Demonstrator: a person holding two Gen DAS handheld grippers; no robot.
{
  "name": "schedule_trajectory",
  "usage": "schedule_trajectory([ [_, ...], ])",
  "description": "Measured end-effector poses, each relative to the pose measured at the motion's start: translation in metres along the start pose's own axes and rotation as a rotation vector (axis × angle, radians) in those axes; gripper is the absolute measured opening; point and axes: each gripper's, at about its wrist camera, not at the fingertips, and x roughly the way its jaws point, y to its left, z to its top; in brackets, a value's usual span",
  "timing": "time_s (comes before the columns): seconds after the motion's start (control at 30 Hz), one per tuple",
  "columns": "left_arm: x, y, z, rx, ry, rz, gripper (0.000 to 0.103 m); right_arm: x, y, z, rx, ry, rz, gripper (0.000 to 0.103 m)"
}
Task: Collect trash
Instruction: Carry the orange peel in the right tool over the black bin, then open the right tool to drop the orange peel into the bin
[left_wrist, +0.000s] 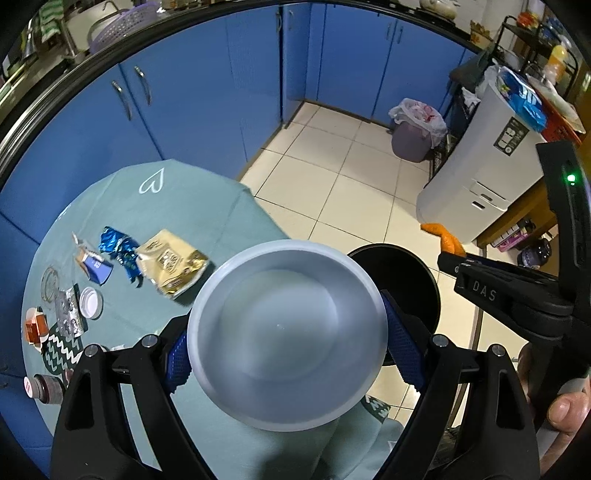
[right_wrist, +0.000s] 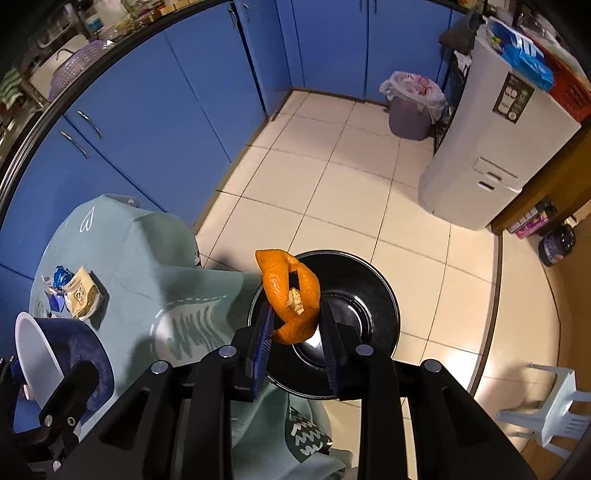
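- The right gripper (right_wrist: 295, 325) is clamped on a curl of orange peel (right_wrist: 290, 295), its blue pads pinching the lower end while the rest of the strip stands up past the fingertips.
- In the right wrist view the peel hangs over the black round bin (right_wrist: 369, 291) on the floor, at about 12 o'clock from the gripper; the bin's rim lies just beside the draped edge of the teal tablecloth (right_wrist: 147, 258).
- The left gripper (left_wrist: 288, 332) holds a white-lined paper bowl (left_wrist: 288, 332) on its side, open mouth toward the camera, fingers spread wide across its wall; the bin (left_wrist: 406, 273) shows at 2 o'clock behind it.
- Handling, as I judge it: the peel is light, limp and slightly slick, so a pinch low on the thick part suits it and it should drop freely once released. The bowl is light but thin-walled and will buckle under a hard squeeze; gripping across the wall near the rim is sound.
- Left on the cloth at 9 o'clock in the left view: a gold snack packet (left_wrist: 170, 262), a blue foil wrapper (left_wrist: 118, 247) and a white cap (left_wrist: 90, 302).
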Motion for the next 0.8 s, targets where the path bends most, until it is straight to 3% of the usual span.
schedule_trajectory([
  [0.07, 0.000, -0.005, 0.001, 0.007, -0.004, -0.003, 0.085, 0.002, -0.003, 0.001, -0.007, 0.005, -0.010, 0.035],
  [0.13, 0.001, -0.009, 0.002, 0.011, -0.005, -0.002, 0.085, -0.001, -0.006, 0.000, -0.009, -0.025, -0.029, 0.063],
  [0.17, 0.001, -0.011, 0.003, 0.013, -0.004, -0.002, 0.085, -0.005, -0.008, 0.000, -0.006, -0.050, -0.031, 0.069],
  [0.37, 0.001, -0.017, 0.005, 0.017, -0.003, -0.002, 0.085, -0.021, -0.010, -0.003, -0.027, -0.158, -0.057, 0.078],
  [0.8, 0.002, -0.037, 0.016, 0.074, -0.022, -0.033, 0.085, -0.029, -0.042, 0.005, 0.065, -0.188, -0.127, 0.079],
])
